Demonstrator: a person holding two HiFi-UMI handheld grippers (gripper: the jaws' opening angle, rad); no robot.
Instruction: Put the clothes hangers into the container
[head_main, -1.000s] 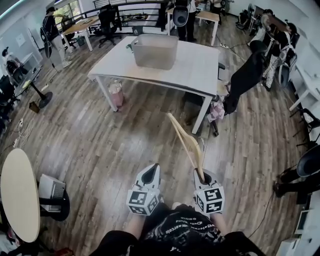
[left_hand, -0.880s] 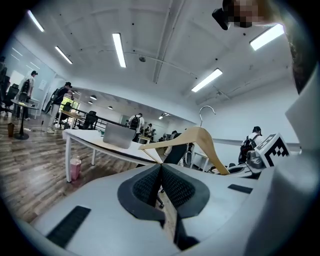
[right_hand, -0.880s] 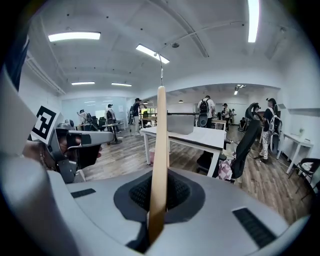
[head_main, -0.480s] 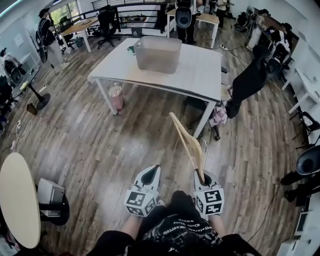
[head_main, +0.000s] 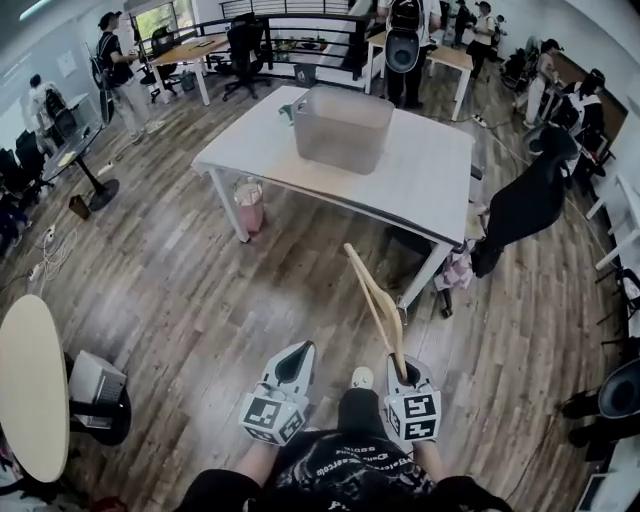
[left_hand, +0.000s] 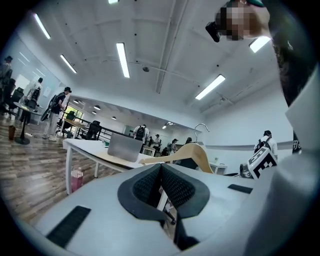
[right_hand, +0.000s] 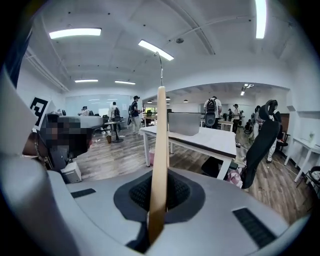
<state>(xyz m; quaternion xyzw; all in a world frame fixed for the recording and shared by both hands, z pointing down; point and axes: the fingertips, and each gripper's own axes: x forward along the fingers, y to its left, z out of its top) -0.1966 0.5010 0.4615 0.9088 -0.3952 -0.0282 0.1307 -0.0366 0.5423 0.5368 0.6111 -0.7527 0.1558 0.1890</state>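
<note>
A grey plastic container (head_main: 343, 128) stands on the white table (head_main: 420, 180) ahead; it also shows in the left gripper view (left_hand: 125, 147) and the right gripper view (right_hand: 184, 123). My right gripper (head_main: 403, 372) is shut on the lower end of a wooden clothes hanger (head_main: 372, 296), which rises edge-on between the pads (right_hand: 160, 145), metal hook on top. From the left, the same hanger (left_hand: 192, 152) appears beside that gripper. My left gripper (head_main: 297, 356) is held level next to the right one, its pads meeting with nothing between them (left_hand: 161, 172). Both are over wooden floor, short of the table.
A black office chair (head_main: 530, 200) stands by the table's right corner, with pink cloth (head_main: 458, 272) on the floor beside it. A pink bin (head_main: 248, 205) sits under the table. A round table (head_main: 35, 385) and white box (head_main: 95, 385) are at left. People stand beyond.
Both grippers have travelled forward with the person; the table and container now look nearer and larger. The hanger stays in the right gripper's grip.
</note>
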